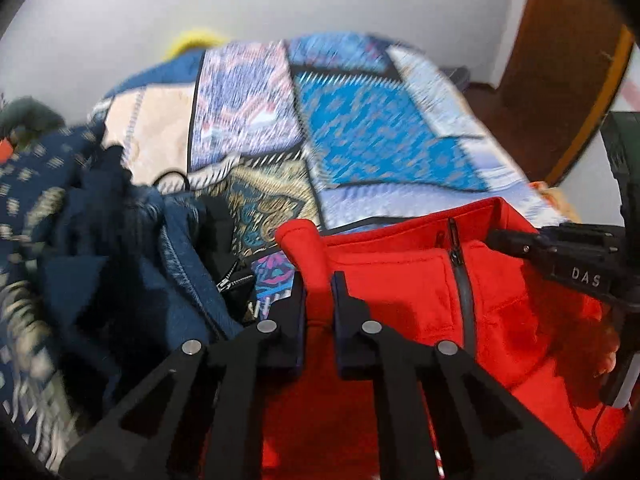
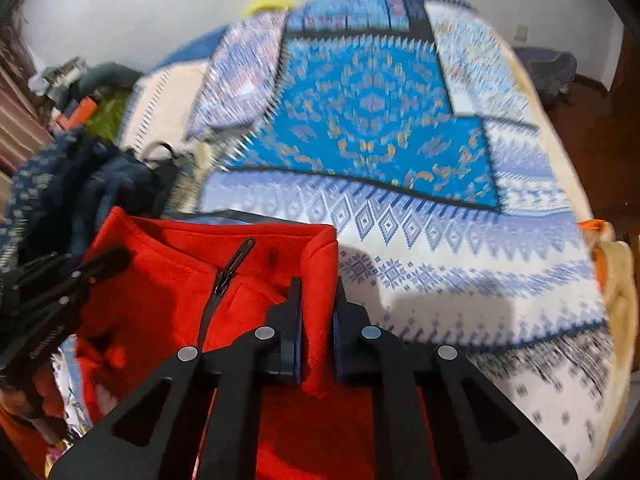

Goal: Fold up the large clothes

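A red fleece jacket (image 1: 400, 280) with a black zipper lies at the near edge of a bed covered by a patterned blue and white blanket (image 1: 360, 140). My left gripper (image 1: 320, 284) is shut on the jacket's left collar corner. The right gripper (image 1: 516, 242) reaches in from the right side of the left wrist view. In the right wrist view, my right gripper (image 2: 318, 286) is shut on the right collar corner of the red jacket (image 2: 180, 280). There the left gripper (image 2: 96, 266) shows at the left edge, on the jacket's other corner.
A heap of dark blue and black clothes (image 1: 120, 260) lies left of the jacket on the blanket (image 2: 440, 260). A white wall stands behind the bed, with a brown door (image 1: 568, 60) at the right. Clutter (image 2: 80, 96) is piled at the bed's far left.
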Motion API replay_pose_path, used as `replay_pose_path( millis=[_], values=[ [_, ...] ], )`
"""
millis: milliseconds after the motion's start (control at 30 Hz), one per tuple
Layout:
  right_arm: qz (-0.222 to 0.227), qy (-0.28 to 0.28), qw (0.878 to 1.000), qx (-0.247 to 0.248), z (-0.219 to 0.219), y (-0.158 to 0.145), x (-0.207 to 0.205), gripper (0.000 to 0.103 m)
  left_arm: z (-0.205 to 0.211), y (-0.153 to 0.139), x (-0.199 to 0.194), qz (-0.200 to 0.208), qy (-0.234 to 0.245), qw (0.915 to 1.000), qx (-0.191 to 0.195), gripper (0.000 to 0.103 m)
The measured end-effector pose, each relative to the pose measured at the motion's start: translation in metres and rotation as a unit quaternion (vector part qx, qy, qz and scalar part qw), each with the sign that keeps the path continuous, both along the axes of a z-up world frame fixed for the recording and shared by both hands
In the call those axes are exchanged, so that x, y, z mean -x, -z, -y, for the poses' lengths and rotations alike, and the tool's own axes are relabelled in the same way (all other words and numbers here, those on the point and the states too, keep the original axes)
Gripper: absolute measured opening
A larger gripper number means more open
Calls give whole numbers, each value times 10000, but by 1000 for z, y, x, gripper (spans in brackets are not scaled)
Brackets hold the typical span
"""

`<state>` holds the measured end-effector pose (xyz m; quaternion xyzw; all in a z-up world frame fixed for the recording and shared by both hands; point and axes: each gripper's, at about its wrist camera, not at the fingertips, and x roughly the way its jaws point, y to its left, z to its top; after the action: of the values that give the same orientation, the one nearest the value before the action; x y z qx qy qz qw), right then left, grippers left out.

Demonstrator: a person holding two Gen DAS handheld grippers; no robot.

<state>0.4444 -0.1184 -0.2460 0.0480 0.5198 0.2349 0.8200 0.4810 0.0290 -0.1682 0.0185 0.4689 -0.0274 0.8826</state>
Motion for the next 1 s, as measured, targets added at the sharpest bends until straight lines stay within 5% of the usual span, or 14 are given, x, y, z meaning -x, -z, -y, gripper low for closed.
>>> replay_pose_path(
  millis=[233, 433, 700, 1000],
  values=[
    [896, -175, 9953, -325, 15, -76, 76, 7, -2, -61, 78, 514, 223, 9963, 649, 9],
    [1303, -433, 9889, -574, 21, -114, 153, 7, -22, -76, 157, 626, 307, 9897, 1251, 9],
    [1227, -762, 9887, -399, 13, -86, 234, 7, -21, -33, 241, 367, 369, 9885, 1419, 9],
    [534, -537, 9970, -160, 27, -27, 280, 11, -16, 42, 283, -403, -7, 9862, 1605, 16]
  ],
)
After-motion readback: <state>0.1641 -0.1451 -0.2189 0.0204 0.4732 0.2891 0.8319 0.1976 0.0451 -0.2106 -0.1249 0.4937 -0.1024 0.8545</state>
